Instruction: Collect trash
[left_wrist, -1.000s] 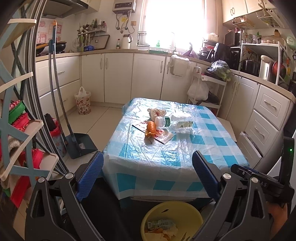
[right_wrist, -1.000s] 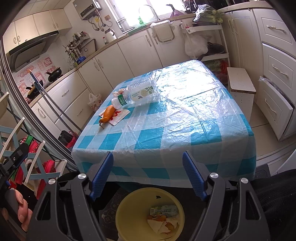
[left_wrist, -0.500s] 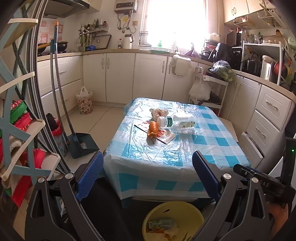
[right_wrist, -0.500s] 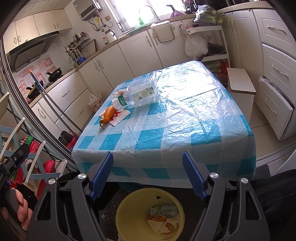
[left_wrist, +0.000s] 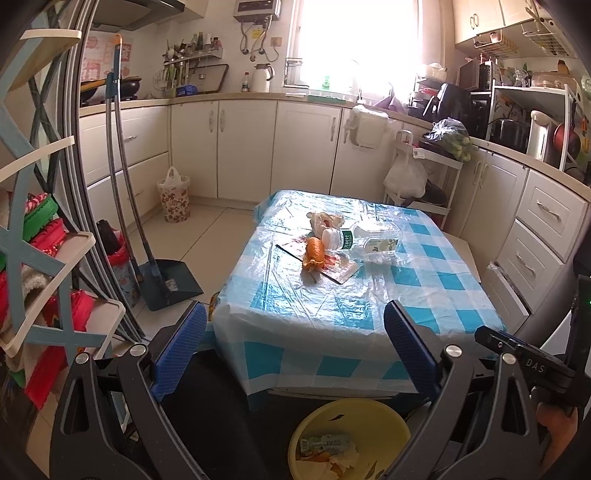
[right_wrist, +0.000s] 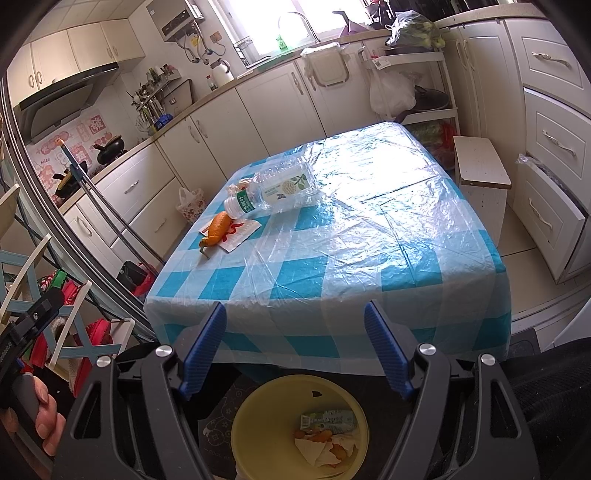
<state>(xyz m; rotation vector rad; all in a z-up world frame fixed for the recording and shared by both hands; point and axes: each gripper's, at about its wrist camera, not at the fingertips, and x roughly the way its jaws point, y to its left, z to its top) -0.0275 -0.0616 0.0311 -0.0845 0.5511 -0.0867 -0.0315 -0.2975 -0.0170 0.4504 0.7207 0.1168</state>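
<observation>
Both claws, left gripper (left_wrist: 295, 339) and right gripper (right_wrist: 295, 343), hang spread and empty near the table (right_wrist: 332, 325) edge; bottle (right_wrist: 273, 192) and peel (right_wrist: 218, 229) crowd its far-left side, bare cloth lies right.

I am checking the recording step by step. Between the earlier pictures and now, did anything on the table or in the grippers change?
Nothing visibly changed. The left gripper and the right gripper stay open and empty near the table edge, above the yellow bin. The plastic bottle, the orange peel and the crumpled bag lie where they were on the checked tablecloth.
</observation>
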